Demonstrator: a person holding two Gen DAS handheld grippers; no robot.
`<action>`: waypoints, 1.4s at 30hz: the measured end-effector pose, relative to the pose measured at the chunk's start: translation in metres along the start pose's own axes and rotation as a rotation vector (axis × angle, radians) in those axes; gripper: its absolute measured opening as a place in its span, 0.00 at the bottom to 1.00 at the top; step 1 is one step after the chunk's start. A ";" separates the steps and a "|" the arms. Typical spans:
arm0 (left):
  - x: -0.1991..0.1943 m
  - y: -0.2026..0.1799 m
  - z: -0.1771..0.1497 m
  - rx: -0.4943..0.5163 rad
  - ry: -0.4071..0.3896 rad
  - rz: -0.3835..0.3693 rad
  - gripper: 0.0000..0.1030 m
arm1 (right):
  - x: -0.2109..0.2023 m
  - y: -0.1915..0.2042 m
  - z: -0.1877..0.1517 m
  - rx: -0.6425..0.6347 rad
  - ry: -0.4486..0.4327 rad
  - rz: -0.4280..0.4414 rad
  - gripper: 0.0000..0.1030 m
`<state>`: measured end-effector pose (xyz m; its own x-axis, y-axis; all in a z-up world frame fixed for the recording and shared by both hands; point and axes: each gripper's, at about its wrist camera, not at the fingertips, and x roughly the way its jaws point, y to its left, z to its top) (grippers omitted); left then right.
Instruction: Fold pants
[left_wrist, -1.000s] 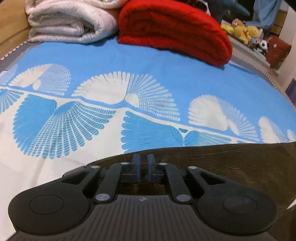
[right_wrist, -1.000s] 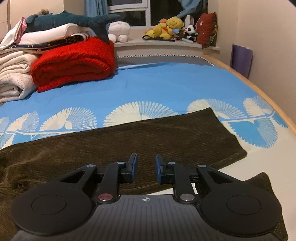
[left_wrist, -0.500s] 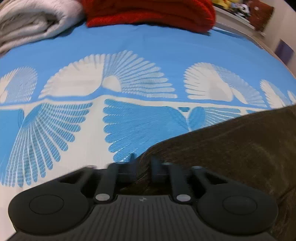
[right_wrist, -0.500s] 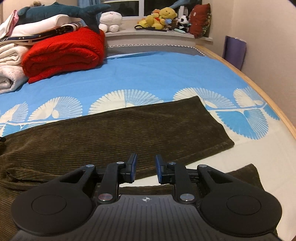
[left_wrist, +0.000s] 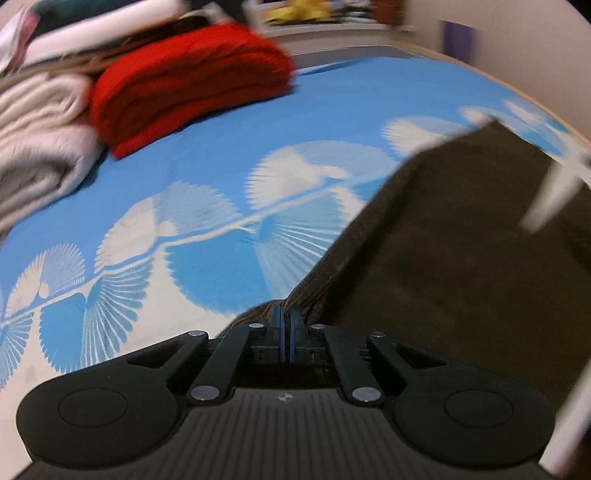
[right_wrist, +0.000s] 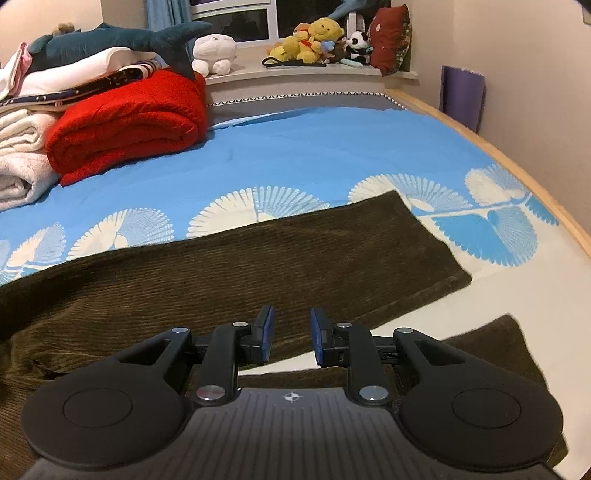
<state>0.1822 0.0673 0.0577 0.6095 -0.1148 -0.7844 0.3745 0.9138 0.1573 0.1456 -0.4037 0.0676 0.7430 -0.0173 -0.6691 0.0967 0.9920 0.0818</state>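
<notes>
Swung round since half a second earlier, the left wrist view was blurred and now took in the far bedding. Brown corduroy pants (right_wrist: 236, 266) lay spread across the blue fan-print bedsheet (right_wrist: 332, 155), one leg stretched rightward. Left gripper (left_wrist: 285, 325) was pressed together, pinching a pants edge. Right gripper (right_wrist: 288, 332) hovered spread above the cloth. Beyond sat a red blanket (right_wrist: 125, 122).

Warm indoor light; left wrist view motion-blurred, right wrist sharp (fisheye edges bend).
</notes>
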 end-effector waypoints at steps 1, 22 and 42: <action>-0.019 -0.015 -0.012 0.042 -0.010 -0.023 0.02 | -0.002 0.001 -0.002 -0.007 0.002 0.004 0.22; 0.004 0.068 -0.139 -0.885 0.421 -0.164 0.53 | -0.013 -0.060 -0.012 0.194 0.015 0.008 0.22; 0.031 0.088 -0.116 -0.846 0.424 0.011 0.30 | 0.145 -0.100 0.001 0.665 0.176 0.085 0.31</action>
<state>0.1532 0.1891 -0.0225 0.2428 -0.1050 -0.9644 -0.3624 0.9124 -0.1905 0.2440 -0.5053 -0.0370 0.6530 0.1331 -0.7456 0.4702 0.7005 0.5369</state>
